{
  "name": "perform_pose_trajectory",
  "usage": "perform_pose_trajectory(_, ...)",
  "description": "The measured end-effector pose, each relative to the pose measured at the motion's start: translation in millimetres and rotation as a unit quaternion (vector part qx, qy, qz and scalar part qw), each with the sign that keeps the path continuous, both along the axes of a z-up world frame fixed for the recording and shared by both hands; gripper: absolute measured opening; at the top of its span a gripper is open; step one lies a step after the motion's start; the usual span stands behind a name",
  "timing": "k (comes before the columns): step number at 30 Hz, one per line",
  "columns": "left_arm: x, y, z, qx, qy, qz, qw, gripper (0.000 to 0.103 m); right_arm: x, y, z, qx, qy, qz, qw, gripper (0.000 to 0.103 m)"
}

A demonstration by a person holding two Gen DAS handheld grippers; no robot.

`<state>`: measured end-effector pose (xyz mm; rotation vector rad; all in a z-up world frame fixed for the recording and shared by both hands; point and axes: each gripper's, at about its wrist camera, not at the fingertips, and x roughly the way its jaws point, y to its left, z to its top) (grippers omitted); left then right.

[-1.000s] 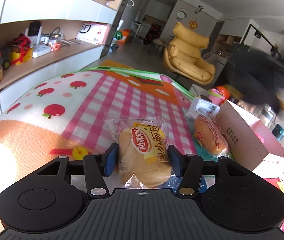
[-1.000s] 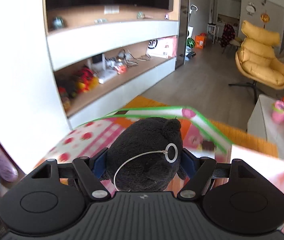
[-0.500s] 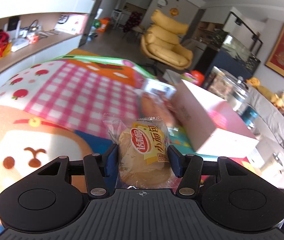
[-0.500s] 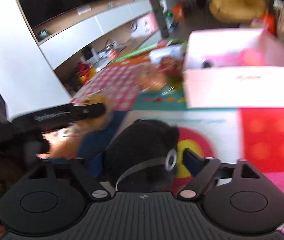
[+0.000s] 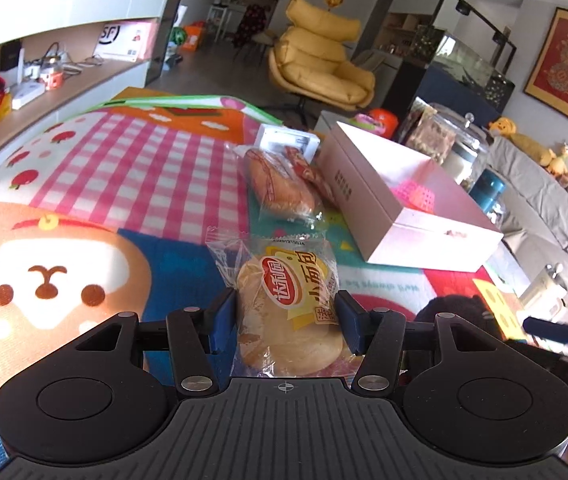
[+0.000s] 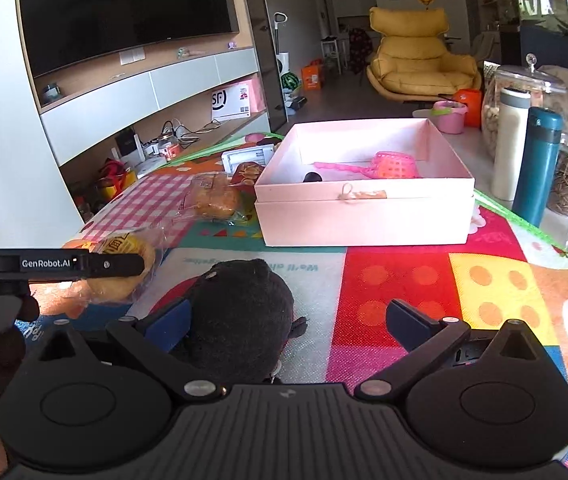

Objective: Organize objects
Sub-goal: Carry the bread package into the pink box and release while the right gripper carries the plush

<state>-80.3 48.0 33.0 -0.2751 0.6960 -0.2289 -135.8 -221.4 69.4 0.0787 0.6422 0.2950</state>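
Left wrist view: left gripper (image 5: 286, 316) clamps the packaged bun (image 5: 290, 312) above the mat (image 5: 143, 168); right gripper (image 6: 286, 320) spread wide, black plush (image 6: 239, 316) touching only one finger, likely to topple.

- Bright daylight; a sunlit patch washes out the play mat (image 5: 55, 272) in the left view.
- Both views sharp at centre.
- Fisheye curvature bends the shelving (image 6: 143, 80) at the edges.
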Motion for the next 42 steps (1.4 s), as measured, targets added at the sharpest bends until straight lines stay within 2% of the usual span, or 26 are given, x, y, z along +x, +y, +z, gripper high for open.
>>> perform_pose_trajectory(3, -4, 0, 2, 0.002, -0.004, -0.003, 1.0, 0.058, -6, 6, 15, -0.014, -0.031, -0.013, 0.999, 0.103)
perform_pose_trajectory(6, -6, 0, 2, 0.003, -0.003, -0.002, 1.0, 0.058, -11, 21, 29, -0.015, -0.054, 0.008, 0.998, 0.103)
perform_pose_trajectory(9, -9, 0, 3, 0.005, -0.004, -0.003, 1.0, 0.058, -8, 44, 20, -0.044, -0.044, 0.026, 0.998, 0.103)
perform_pose_trajectory(12, -12, 2, 5, 0.006, -0.01, 0.002, 0.9999, 0.058, 0, 61, 1, -0.081, -0.019, 0.018, 0.996, 0.103)
perform_pose_trajectory(15, -11, 2, 4, 0.006, -0.014, -0.001, 0.9999, 0.058, 10, 67, -10, -0.087, 0.005, 0.011, 0.996, 0.103)
perform_pose_trajectory(18, -10, -1, 0, 0.018, -0.011, -0.004, 0.9998, 0.058, 14, 71, -13, -0.104, 0.003, 0.01, 0.995, 0.102)
perform_pose_trajectory(20, -10, -2, -1, 0.025, -0.01, -0.001, 0.9996, 0.058, 15, 70, -14, -0.115, 0.001, 0.01, 0.993, 0.1)
perform_pose_trajectory(22, -11, -2, 0, 0.028, -0.012, 0.003, 0.9995, 0.058, 14, 69, -14, -0.121, 0.004, 0.017, 0.992, 0.091)
perform_pose_trajectory(23, -12, -2, 1, 0.029, -0.016, 0.004, 0.9994, 0.058, 13, 68, -14, -0.121, 0.008, 0.024, 0.992, 0.089)
perform_pose_trajectory(25, -13, -4, 2, 0.032, -0.02, 0.0, 0.9993, 0.058, 10, 67, -14, -0.117, 0.014, 0.039, 0.992, 0.078)
perform_pose_trajectory(27, -12, -8, 1, 0.035, -0.021, -0.012, 0.9991, 0.058, 6, 68, -11, -0.118, 0.012, 0.049, 0.992, 0.073)
perform_pose_trajectory(33, -12, -16, -2, 0.047, -0.02, -0.03, 0.9982, 0.058, 6, 62, 2, -0.103, 0.0, 0.043, 0.994, 0.07)
perform_pose_trajectory(39, -11, -20, -2, 0.052, -0.023, -0.039, 0.9976, 0.058, 7, 40, 32, -0.069, -0.038, 0.01, 0.997, 0.07)
perform_pose_trajectory(42, -2, -28, 10, 0.06, -0.028, -0.052, 0.9964, 0.058, 4, 33, 43, -0.062, -0.058, -0.001, 0.996, 0.07)
